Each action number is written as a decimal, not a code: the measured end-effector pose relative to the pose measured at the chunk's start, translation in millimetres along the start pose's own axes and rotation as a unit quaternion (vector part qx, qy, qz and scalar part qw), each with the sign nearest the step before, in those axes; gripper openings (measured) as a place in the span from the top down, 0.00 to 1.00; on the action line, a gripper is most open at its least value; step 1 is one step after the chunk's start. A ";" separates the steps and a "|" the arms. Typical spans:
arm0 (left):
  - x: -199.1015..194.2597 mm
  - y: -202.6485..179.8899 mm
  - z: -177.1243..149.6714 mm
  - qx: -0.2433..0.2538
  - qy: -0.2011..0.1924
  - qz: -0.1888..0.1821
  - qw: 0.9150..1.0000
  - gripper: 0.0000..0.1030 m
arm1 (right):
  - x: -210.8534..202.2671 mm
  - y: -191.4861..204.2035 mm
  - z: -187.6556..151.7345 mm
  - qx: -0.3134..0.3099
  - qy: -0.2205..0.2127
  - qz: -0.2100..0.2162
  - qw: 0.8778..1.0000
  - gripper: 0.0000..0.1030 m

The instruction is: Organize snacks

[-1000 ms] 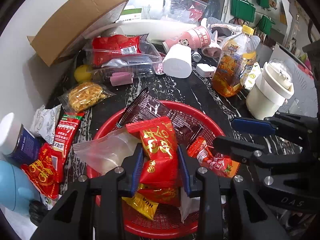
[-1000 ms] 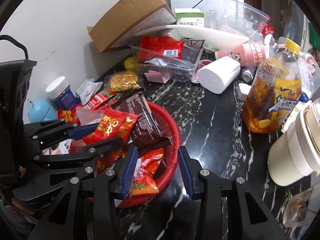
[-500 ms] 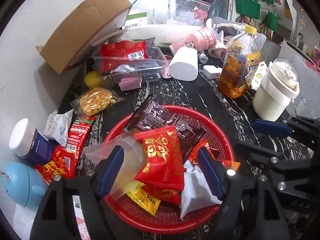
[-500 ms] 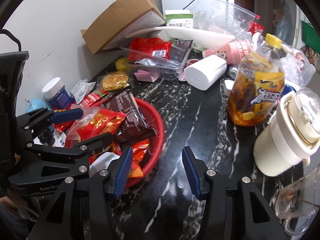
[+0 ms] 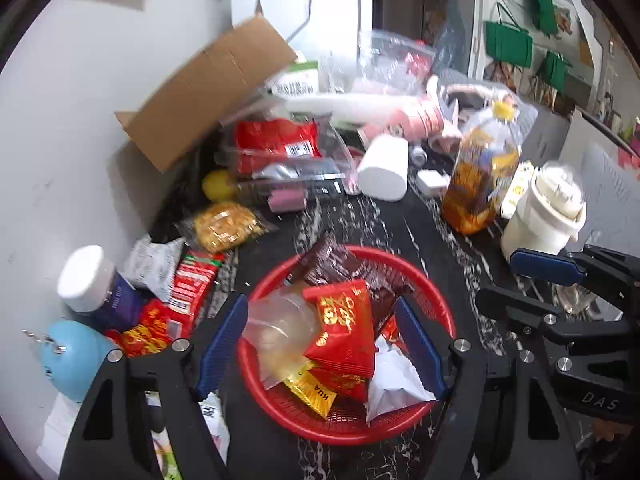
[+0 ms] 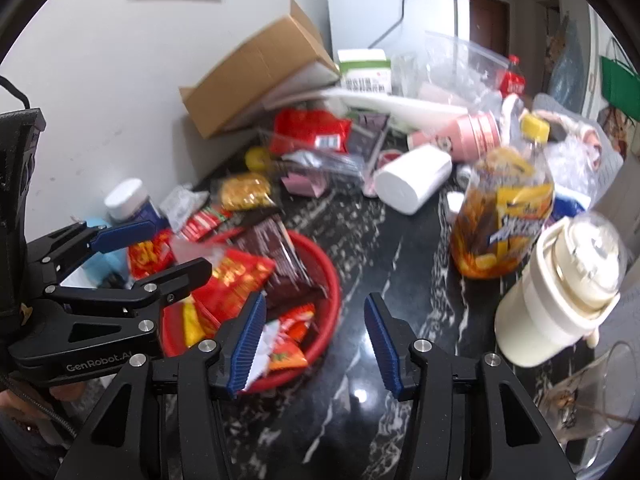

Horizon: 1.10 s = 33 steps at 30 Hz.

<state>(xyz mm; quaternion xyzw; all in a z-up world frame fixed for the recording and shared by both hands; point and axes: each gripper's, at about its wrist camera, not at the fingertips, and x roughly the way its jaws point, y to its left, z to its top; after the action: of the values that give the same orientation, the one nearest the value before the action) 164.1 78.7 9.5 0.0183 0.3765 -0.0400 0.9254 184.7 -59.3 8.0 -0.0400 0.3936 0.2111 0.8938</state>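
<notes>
**Both hand-held grippers empty over basket, next snack to fetch**

We hold the left hand-held gripper (image 5: 322, 354) spread wide above the red basket (image 5: 432, 300), pinching nothing. The right hand-held gripper (image 6: 316, 346) is also spread, over bare worktop (image 6: 400, 248) just right of the basket, empty. We judge the step as between picks: some snacks are in, more remain out.

In the basket we count about six: one red packet (image 5: 344, 332) on top, one brown packet (image 5: 332, 264), one clear bag (image 5: 276, 328), one yellow packet (image 5: 310, 390), one white packet (image 5: 394, 382), one orange-red packet (image 6: 290, 340). More may be hidden underneath.

Loose on the worktop left of the basket: one yellow snack bag (image 5: 224, 226), one grey-white packet (image 5: 150, 258), one red stick pack (image 5: 194, 286), one red-gold packet (image 5: 146, 332). One more red bag (image 5: 276, 142) lies in a clear tray at the back.

Next move likely calls for the left hand-held gripper to swing left to the nearest loose packet, close on an edge, and avoid knocking the one jar (image 5: 94, 286).
</notes>
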 end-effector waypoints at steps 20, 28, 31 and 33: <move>-117.8 -0.2 3.1 -0.024 -0.087 0.019 0.996 0.27 | -111.2 37.0 4.1 -0.035 -0.114 -0.027 0.993 0.17; -157.6 -12.5 -24.7 -0.020 -0.110 0.015 0.994 0.26 | -150.5 39.5 -24.4 -0.016 -0.132 -0.039 0.990 0.06; -168.5 -15.5 -36.9 -0.025 -0.118 0.015 0.993 0.26 | -160.8 38.9 -35.9 -0.007 -0.131 -0.041 0.991 0.05; -174.8 -18.2 -45.3 -0.025 -0.122 0.015 0.992 0.26 | -166.3 39.5 -45.0 -0.004 -0.132 -0.046 0.990 0.05</move>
<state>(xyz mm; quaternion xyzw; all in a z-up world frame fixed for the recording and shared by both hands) 6.3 74.0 99.1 -0.0045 0.2616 -0.0185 0.9650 37.7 -91.7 100.6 -0.0331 0.2694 0.1747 0.9465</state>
